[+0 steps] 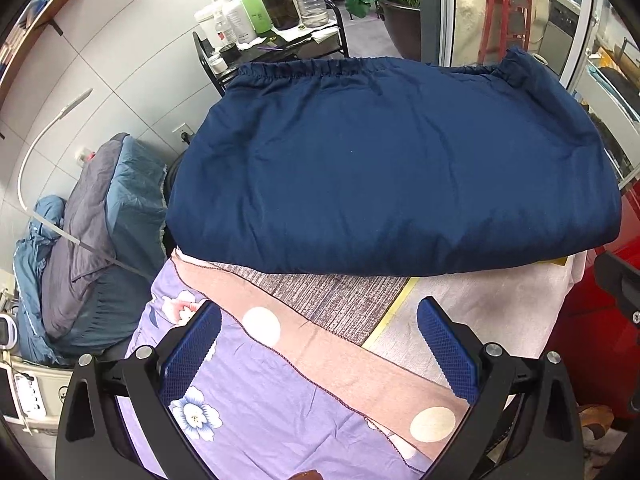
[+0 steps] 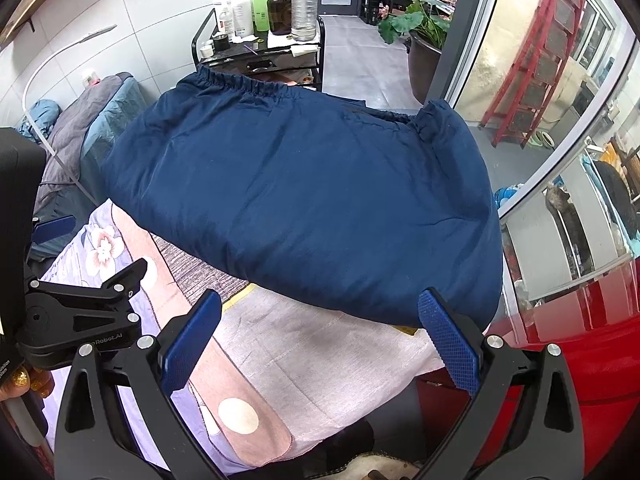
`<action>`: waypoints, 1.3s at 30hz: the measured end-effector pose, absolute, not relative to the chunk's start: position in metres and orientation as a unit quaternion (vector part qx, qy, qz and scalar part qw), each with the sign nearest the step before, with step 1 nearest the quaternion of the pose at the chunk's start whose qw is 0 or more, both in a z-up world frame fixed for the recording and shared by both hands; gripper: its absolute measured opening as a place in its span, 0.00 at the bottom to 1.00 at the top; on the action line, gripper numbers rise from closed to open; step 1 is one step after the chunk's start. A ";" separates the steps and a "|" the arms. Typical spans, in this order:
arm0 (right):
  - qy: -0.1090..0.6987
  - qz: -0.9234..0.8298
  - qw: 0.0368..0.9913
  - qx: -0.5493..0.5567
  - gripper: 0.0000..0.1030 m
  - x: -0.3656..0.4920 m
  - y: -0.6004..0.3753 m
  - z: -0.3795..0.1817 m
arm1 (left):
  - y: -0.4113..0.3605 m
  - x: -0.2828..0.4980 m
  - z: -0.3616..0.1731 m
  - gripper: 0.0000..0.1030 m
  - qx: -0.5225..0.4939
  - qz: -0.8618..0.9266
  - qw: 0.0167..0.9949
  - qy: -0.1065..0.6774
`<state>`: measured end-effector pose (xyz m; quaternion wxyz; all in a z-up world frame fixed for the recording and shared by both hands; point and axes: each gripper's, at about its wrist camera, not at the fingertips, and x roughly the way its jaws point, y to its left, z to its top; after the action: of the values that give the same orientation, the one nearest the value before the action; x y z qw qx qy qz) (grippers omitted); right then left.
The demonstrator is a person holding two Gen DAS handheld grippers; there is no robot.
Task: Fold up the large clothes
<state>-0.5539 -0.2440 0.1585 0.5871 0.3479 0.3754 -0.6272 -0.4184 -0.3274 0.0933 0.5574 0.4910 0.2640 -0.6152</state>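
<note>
White tiled wall (image 1: pixel 120 52), grey floor (image 2: pixel 360 60), black cart (image 2: pixel 260 56), glass door (image 2: pixel 520 40).

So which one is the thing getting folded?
Look at the table covered in cloths. On its far half lies the dark blue garment, folded into a puffy bundle. Only it has a gathered elastic edge; the cloths beneath are flat, flowered or dotted.

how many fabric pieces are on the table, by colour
navy blue: 1, the folded garment
lilac floral: 1, the sheet
tan with cream dots: 1, the cloth
grey striped: 1, the mat
pale pink: 1, the towel
total: 5
</note>
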 end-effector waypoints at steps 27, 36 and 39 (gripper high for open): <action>0.385 -0.622 0.587 0.347 0.94 -0.545 -0.242 0.152 | -0.331 -0.412 0.085 0.94 0.492 -0.606 0.559 0.280; 0.387 -0.622 0.586 0.346 0.94 -0.544 -0.238 0.150 | -0.331 -0.413 0.085 0.94 0.492 -0.606 0.558 0.280; 0.388 -0.622 0.586 0.347 0.94 -0.544 -0.239 0.150 | -0.330 -0.413 0.086 0.94 0.493 -0.607 0.557 0.279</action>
<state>-0.5442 -0.2386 0.1503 0.5859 0.3468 0.3875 -0.6215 -0.4134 -0.3296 0.0861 0.5570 0.4929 0.2793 -0.6073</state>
